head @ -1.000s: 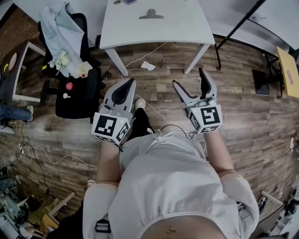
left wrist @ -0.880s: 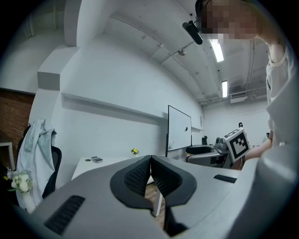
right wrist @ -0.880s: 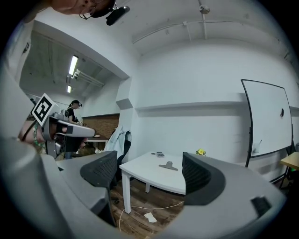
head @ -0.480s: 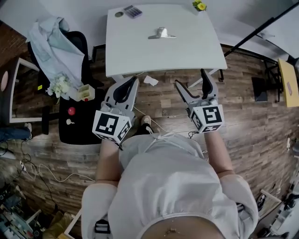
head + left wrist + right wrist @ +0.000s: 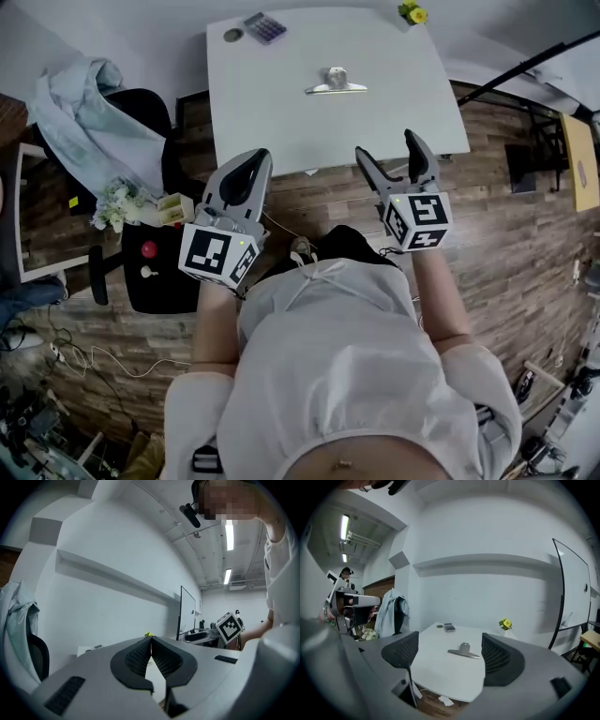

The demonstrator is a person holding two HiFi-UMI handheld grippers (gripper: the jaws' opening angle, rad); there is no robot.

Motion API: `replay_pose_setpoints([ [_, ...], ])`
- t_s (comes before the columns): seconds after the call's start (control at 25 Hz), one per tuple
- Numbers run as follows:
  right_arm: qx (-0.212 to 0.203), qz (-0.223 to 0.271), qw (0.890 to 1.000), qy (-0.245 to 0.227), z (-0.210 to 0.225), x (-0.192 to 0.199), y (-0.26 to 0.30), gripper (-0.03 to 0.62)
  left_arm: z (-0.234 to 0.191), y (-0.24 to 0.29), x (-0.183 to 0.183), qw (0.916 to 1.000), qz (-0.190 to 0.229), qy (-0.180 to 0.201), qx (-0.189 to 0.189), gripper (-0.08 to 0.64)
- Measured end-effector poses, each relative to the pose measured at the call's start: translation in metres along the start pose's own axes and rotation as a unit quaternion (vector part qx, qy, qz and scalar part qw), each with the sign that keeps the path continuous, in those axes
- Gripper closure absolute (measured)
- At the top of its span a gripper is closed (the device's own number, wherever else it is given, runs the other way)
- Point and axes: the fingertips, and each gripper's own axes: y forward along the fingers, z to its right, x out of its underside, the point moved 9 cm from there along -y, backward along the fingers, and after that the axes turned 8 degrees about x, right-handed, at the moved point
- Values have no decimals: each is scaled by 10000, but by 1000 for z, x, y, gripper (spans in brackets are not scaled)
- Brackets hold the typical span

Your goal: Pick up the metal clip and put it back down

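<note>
The metal clip [image 5: 335, 82] lies flat on the white table [image 5: 281, 103], toward its far middle; in the right gripper view the clip [image 5: 464, 651] shows between the jaws, well ahead of them. My right gripper [image 5: 395, 156] is open and empty, hovering over the table's near edge. My left gripper [image 5: 242, 172] is shut with nothing in it, also at the near edge, left of the clip. In the left gripper view its pads [image 5: 151, 658] meet at the tips and point up at the wall.
A calculator [image 5: 265, 26] and a small round object [image 5: 232, 35] sit at the table's far left. Yellow flowers [image 5: 412, 12] stand at the far right corner. An office chair [image 5: 141, 187] draped with a pale garment is on the left. Wooden floor lies below.
The person has walked toward the table: it and the clip sit closer and lower in the head view. Both grippers now reach the table's near edge. Jaw states are unchanged.
</note>
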Motion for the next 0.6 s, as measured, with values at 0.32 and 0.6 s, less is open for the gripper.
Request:
replay_pose_setpoints([
  [0.32,-116,-447,9989,-74,10,3,85,175,-47,55,7,9999,-130,-64,-36,541],
  [0.6,-293,-944,9951,-1,34,9,176,181,-91,118,11,9991,-400,-107,-110,541],
])
